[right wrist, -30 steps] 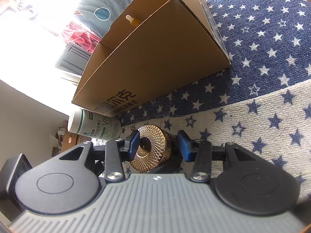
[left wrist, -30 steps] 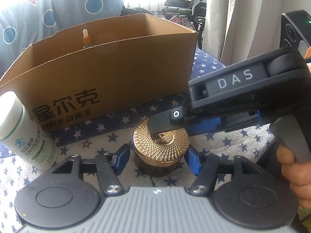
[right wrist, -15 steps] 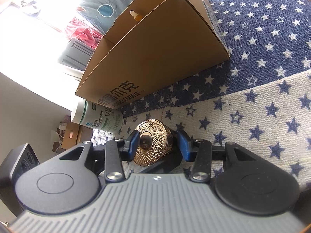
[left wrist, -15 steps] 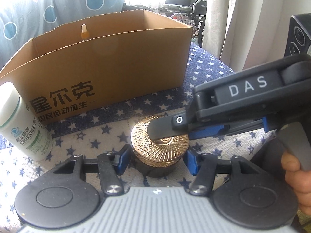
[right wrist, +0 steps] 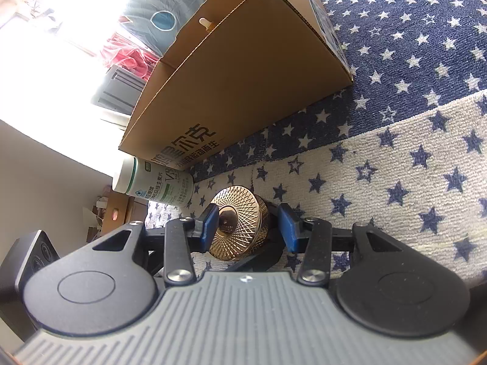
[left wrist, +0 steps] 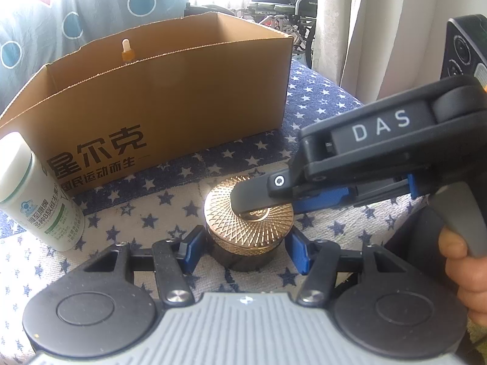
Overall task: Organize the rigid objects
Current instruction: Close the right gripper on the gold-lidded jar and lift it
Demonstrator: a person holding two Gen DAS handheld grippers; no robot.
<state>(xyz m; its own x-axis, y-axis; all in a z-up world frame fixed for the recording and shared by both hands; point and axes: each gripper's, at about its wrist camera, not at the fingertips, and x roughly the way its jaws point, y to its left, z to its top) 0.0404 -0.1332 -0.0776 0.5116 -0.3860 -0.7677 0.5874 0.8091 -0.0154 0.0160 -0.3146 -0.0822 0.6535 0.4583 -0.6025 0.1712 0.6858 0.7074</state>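
While the left gripper (left wrist: 243, 248) hugs the dark jar (left wrist: 243, 258), hold it still. The right gripper (right wrist: 248, 226) pinches the gold lid (left wrist: 248, 216); lift straight up.

Both cameras sat low and close, each looking forward and downward past its own tool. The left view faced the cardboard box (left wrist: 170, 97) squarely; the right view (rolled sideways) shared that box (right wrist: 243, 70), the gold-lidded jar (left wrist: 248, 216) (right wrist: 237, 222) and the white bottle (left wrist: 36, 194) (right wrist: 155, 185).
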